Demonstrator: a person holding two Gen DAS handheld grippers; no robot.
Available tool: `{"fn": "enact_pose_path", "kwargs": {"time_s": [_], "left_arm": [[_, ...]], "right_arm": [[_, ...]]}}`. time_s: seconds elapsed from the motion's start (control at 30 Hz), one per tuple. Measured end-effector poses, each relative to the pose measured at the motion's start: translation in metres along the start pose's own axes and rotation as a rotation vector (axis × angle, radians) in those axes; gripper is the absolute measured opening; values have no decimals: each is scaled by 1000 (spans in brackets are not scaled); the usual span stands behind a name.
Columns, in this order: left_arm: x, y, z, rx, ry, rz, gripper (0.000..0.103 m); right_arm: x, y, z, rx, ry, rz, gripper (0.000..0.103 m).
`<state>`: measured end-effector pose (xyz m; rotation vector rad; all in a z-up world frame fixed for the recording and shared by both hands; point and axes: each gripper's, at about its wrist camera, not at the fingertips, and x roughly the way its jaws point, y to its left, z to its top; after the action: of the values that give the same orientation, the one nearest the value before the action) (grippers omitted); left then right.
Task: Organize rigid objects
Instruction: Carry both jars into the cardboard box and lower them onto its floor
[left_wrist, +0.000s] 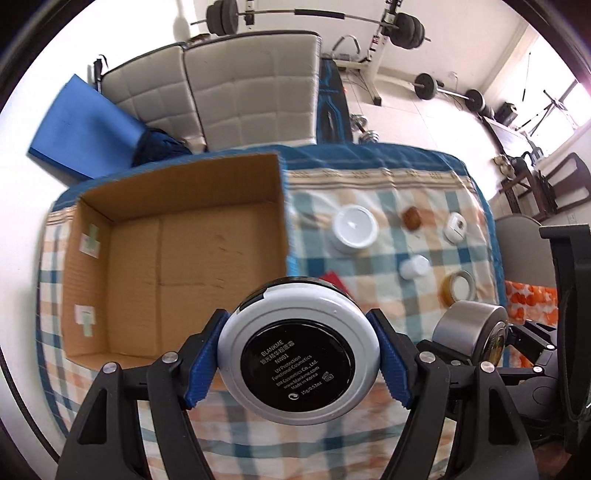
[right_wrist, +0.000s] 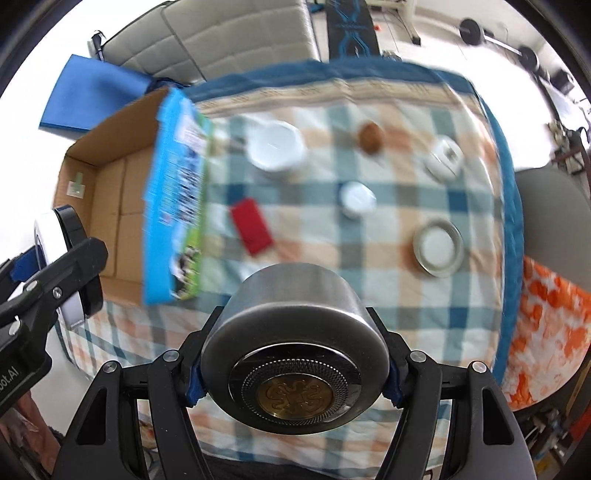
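Observation:
My left gripper (left_wrist: 298, 363) is shut on a round white cosmetic compact (left_wrist: 298, 360) with a black label, held high above the checked cloth near the open cardboard box (left_wrist: 177, 258). My right gripper (right_wrist: 293, 365) is shut on a silver metal tin (right_wrist: 295, 354) with a gold emblem on its end; the tin (left_wrist: 469, 328) also shows at the right of the left wrist view. On the cloth lie a white jar (right_wrist: 277, 146), a brown object (right_wrist: 370, 137), a small white tub (right_wrist: 356, 199), a white case (right_wrist: 445, 157), a tape roll (right_wrist: 439, 247) and a red card (right_wrist: 251, 226).
The box (right_wrist: 110, 184) stands at the table's left with nothing inside; its outer wall is printed blue. A grey sofa (left_wrist: 236, 96), a blue mat (left_wrist: 85, 125) and barbells (left_wrist: 314, 18) stand beyond the table. An orange-patterned cloth (right_wrist: 543, 332) lies off the right edge.

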<state>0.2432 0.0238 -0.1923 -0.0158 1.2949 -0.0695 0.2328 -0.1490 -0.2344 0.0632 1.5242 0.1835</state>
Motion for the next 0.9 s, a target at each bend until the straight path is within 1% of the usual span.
{"fn": "enact_pose_path", "kwargs": {"time_s": [0.07,0.1,0.23,0.4,0.53,0.63,0.73,0.9], "left_arm": [[-2,23,7,-3,-6,10,73],[-1,33,11,-4,-8,15,73],[-2,74,25,-14,-12,25,73],[2,115,42,-19,-15,26,73],[11,139,56,-25,-13,19,73],[25,161,68,-47,6,-9,73],[45,184,77,-76,45,-46,73],[91,215,87,-129,123,-118,73]], "right_arm": [[-5,27,9,3,-12,-14,73],[4,44,16,8,-18,-17,73],[6,84,34,10,-32,-27,73],[31,128,60,5,-37,-29,73],[44,153,79,1,-31,-24,73],[59,170,95,-2,-24,-17,73],[79,186,111,-4,-3,-1,73],[118,203,134,4,40,17,73]]}}
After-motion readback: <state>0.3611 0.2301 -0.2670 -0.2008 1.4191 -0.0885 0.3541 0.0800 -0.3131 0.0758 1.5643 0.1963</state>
